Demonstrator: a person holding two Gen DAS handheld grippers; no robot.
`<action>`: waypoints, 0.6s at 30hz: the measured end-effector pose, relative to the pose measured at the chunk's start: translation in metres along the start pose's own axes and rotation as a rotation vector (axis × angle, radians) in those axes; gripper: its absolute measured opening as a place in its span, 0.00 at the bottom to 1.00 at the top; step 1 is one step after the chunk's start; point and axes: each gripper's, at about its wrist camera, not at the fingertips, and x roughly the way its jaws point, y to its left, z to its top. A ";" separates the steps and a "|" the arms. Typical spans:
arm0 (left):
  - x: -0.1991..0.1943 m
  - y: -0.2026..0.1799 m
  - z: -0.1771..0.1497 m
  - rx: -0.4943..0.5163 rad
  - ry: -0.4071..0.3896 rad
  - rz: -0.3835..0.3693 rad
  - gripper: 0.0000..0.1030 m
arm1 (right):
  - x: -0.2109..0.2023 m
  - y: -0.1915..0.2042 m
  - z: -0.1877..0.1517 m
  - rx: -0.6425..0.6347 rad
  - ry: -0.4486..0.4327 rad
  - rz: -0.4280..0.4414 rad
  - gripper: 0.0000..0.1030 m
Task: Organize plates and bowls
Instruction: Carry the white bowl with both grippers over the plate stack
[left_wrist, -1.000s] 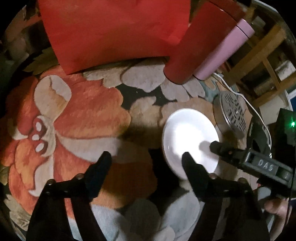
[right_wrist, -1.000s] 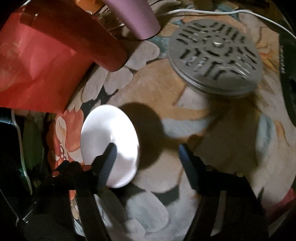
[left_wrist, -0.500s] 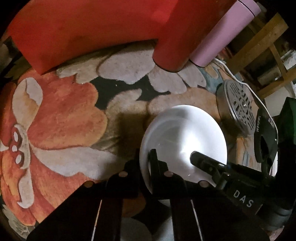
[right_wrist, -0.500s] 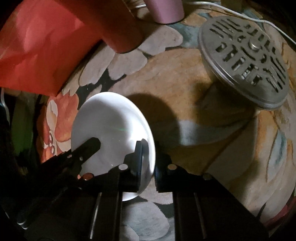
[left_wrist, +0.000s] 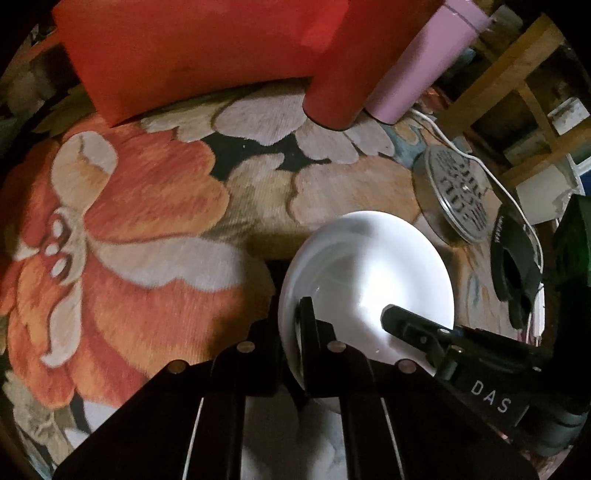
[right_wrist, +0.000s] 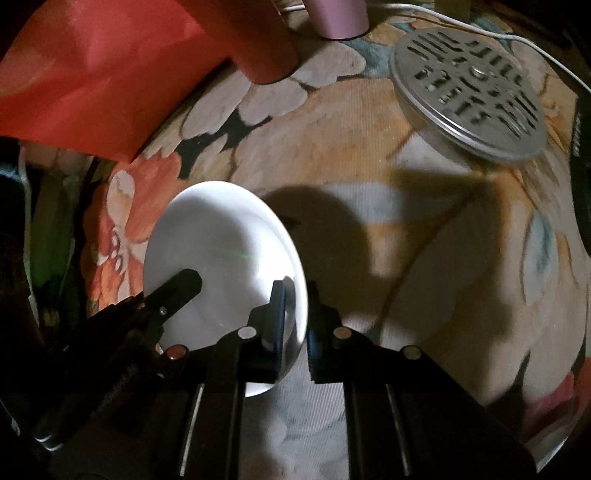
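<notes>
A plain white bowl (left_wrist: 365, 273) sits on a flowered cloth (left_wrist: 140, 229) that covers the surface, nearer the right side of it than the left. The bowl is round, smooth and glossy, with no pattern, a shallow hollow and a thin rim; a bright patch of light falls in its middle. The left gripper (left_wrist: 291, 325) is clamped on the bowl's left rim, one finger inside and one outside. The right gripper (right_wrist: 295, 310) is clamped on the opposite rim in the same way, its left finger inside the hollow. Toward the far edge stand a red cylinder (left_wrist: 340, 74) and a pink tube (left_wrist: 421, 70), just beside each other, with a red sheet (left_wrist: 184, 48) to their left. A round slotted metal lid (right_wrist: 469, 88) lies near the bowl toward the right edge, with a white cable (left_wrist: 476, 162) running past it.
</notes>
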 end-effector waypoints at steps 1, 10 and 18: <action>-0.006 -0.002 -0.004 0.007 0.000 0.003 0.06 | -0.005 0.002 -0.006 0.000 0.004 0.001 0.10; -0.082 -0.030 -0.066 0.090 -0.016 0.028 0.06 | -0.066 0.011 -0.071 0.002 0.040 0.018 0.10; -0.130 -0.058 -0.125 0.100 -0.048 -0.008 0.07 | -0.121 0.007 -0.128 -0.012 0.024 -0.043 0.10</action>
